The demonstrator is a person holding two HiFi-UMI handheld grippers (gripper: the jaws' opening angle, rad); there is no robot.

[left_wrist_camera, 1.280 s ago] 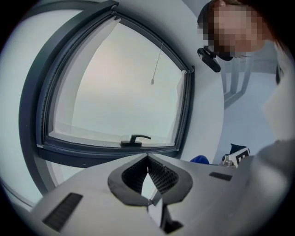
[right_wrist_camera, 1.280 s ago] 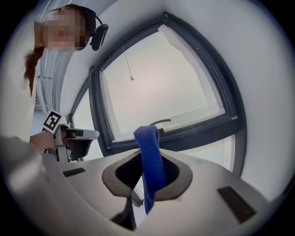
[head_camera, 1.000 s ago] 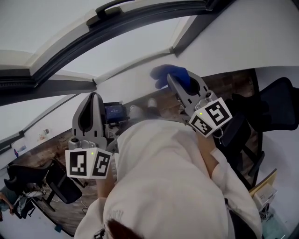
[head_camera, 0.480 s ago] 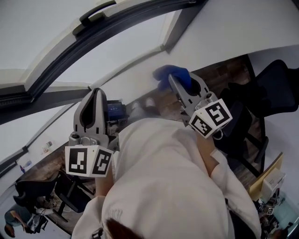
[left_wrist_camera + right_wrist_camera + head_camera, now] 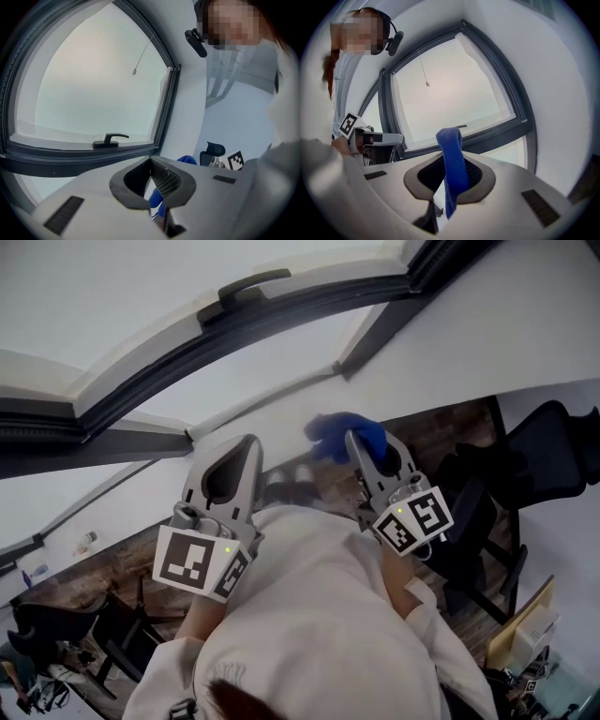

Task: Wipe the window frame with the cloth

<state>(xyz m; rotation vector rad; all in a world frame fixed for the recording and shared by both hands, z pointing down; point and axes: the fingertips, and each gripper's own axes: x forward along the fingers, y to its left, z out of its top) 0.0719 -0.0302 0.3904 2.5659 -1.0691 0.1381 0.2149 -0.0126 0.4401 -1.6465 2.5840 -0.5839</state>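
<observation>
The right gripper [image 5: 370, 444] has its jaws shut tight on a soft blue cloth [image 5: 452, 159]. One end of the cloth sticks up past the jaw tips and the other end hangs down under them. The left gripper [image 5: 246, 444] has its jaws closed too, but nothing is in them. The bit of blue seen through them is just the cloth in the other gripper.

The dark grey window frame [image 5: 281, 320] is up and ahead of both grippers. Its long bottom bar, the one with the black handle [image 5: 246, 289], runs from side to side in front of the cloth. The cloth is not touching the bar. A strip of white wall [image 5: 272, 409] lies between them.

The right gripper has the cloth, so I think it has to reach forward and up to the bar. Then it can rub along the bar, from one side to the other.
</observation>
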